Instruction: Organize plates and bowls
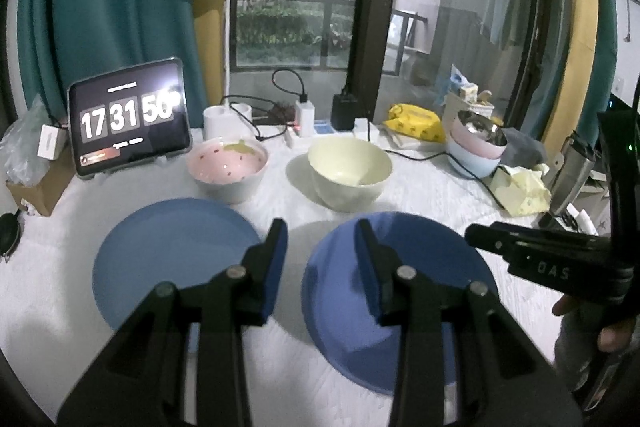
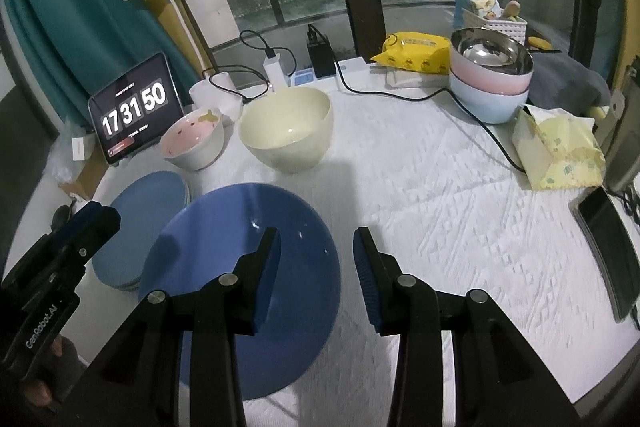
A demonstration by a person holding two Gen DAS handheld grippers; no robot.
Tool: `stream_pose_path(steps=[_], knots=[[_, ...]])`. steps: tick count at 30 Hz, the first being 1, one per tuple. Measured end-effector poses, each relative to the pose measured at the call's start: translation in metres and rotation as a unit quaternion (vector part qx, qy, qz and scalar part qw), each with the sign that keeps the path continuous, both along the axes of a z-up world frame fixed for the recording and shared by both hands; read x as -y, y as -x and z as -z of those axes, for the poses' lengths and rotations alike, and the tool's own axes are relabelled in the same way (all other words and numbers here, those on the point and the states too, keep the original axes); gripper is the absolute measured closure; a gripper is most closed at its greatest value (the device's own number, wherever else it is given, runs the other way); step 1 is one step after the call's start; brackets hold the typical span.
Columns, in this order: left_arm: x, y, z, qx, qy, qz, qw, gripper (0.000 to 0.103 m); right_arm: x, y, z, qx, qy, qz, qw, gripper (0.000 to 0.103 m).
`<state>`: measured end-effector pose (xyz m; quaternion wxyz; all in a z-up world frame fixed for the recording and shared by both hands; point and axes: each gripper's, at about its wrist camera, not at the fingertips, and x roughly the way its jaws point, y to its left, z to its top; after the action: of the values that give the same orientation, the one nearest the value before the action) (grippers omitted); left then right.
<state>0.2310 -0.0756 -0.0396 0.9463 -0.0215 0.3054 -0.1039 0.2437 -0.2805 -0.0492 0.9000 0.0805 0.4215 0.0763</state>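
A dark blue plate [image 1: 432, 267] [image 2: 224, 247] lies on the white cloth in front. A light blue plate stack [image 1: 168, 259] [image 2: 148, 203] lies to its left. Behind them stand a pink-lined bowl [image 1: 228, 167] [image 2: 192, 143] and a cream bowl [image 1: 348, 175] [image 2: 288, 131]. My left gripper [image 1: 320, 247] is open and empty, above the gap between the two plates. My right gripper [image 2: 316, 255] is open and empty, over the dark plate's right edge. It also shows in the left wrist view [image 1: 520, 251].
A stack of pink and pale blue bowls with a steel bowl on top [image 1: 476, 147] [image 2: 492, 83] stands at the back right. A tablet clock [image 1: 128, 115] [image 2: 132, 111], chargers, cables, a yellow pack [image 2: 412, 53], a tissue pack [image 2: 556, 151] and a phone [image 2: 608, 247] ring the table.
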Motion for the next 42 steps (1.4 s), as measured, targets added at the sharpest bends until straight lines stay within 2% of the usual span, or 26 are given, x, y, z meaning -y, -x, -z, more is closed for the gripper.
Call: stream_pose_path(steps=[14, 20, 24, 32, 38, 42], knots=[[0.008, -0.04, 0.001, -0.006, -0.007, 0.004, 0.9999, 0.066, 0.004, -0.038, 0.006, -0.002, 0.001, -0.007, 1.0, 0.063], [0.012, -0.063, 0.005, -0.027, -0.007, 0.009, 0.9996, 0.066, 0.006, -0.059, 0.009, -0.003, 0.003, -0.011, 1.0, 0.063], [0.013, -0.087, 0.01, -0.067, 0.009, 0.02, 0.9975, 0.066, 0.006, -0.074, 0.01, -0.004, 0.008, -0.017, 1.0, 0.063], [0.021, -0.133, 0.025, -0.128, 0.007, 0.022, 0.9915, 0.066, 0.012, -0.116, 0.018, -0.034, -0.005, -0.028, 0.999, 0.063], [0.029, -0.172, 0.04, -0.176, 0.0, 0.027, 0.9841, 0.066, 0.014, -0.151, 0.03, -0.063, -0.016, -0.045, 0.997, 0.063], [0.034, -0.196, 0.052, -0.217, 0.01, 0.03, 0.9756, 0.066, 0.018, -0.171, 0.039, -0.078, -0.021, -0.047, 0.996, 0.063]])
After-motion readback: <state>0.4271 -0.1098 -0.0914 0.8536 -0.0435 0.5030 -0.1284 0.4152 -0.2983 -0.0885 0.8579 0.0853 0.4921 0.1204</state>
